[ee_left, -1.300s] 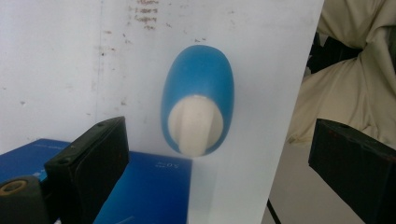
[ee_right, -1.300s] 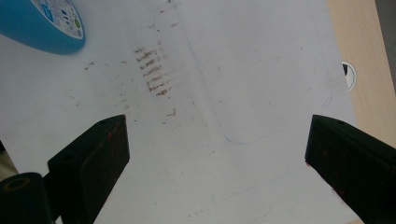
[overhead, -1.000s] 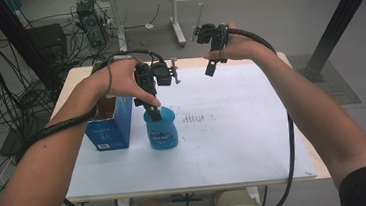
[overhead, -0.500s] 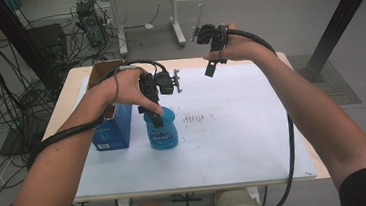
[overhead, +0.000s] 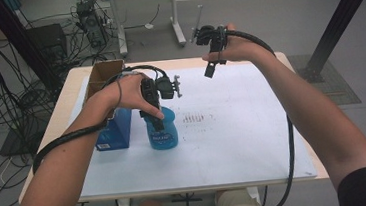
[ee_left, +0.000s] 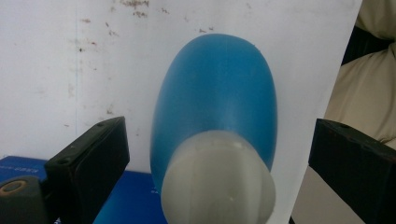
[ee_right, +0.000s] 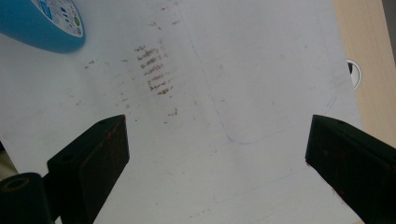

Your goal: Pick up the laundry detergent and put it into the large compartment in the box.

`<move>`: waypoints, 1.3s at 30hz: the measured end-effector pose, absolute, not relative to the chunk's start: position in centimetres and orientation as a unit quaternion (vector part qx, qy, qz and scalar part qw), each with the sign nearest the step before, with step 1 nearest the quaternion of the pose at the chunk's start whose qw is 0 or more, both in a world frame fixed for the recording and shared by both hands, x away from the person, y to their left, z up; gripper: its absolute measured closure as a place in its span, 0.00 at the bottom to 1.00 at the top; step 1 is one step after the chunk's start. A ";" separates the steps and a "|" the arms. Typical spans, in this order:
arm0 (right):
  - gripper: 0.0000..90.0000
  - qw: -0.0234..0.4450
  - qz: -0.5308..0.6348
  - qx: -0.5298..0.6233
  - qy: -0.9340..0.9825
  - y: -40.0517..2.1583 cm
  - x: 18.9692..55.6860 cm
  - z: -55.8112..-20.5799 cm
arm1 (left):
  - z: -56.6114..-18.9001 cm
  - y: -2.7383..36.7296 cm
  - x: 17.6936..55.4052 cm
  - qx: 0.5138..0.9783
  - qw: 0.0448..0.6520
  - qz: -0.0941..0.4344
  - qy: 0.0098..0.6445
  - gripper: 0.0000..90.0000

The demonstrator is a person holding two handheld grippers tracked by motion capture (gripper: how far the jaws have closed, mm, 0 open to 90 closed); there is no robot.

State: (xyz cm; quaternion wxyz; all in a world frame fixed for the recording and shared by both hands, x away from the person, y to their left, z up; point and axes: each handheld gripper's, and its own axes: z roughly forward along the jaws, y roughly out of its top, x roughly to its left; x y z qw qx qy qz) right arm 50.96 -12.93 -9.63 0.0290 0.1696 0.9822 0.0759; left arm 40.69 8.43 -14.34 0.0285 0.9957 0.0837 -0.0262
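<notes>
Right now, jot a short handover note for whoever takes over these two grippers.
Left gripper: open, jaws either side of the blue bottle's white cap, not closed on it.
Right gripper: open, holding nothing, raised over the far edge of the white sheet.
Bottle stands upright on the sheet, right beside the blue box.
Done: left gripper lined up on the cap.
Left: probably close on the bottle and lift.
</notes>
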 end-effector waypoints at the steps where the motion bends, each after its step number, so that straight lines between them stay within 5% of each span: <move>1: 0.07 0.028 0.076 0.169 0.982 -12.9 51.0 -9.7 | -14.5 8.5 40.7 0.996 0.030 -0.027 0.085 0.06; 39: 0.07 0.026 0.074 0.169 0.982 -12.8 51.2 -9.8 | -15.5 8.2 40.5 0.996 0.023 -0.019 0.085 0.06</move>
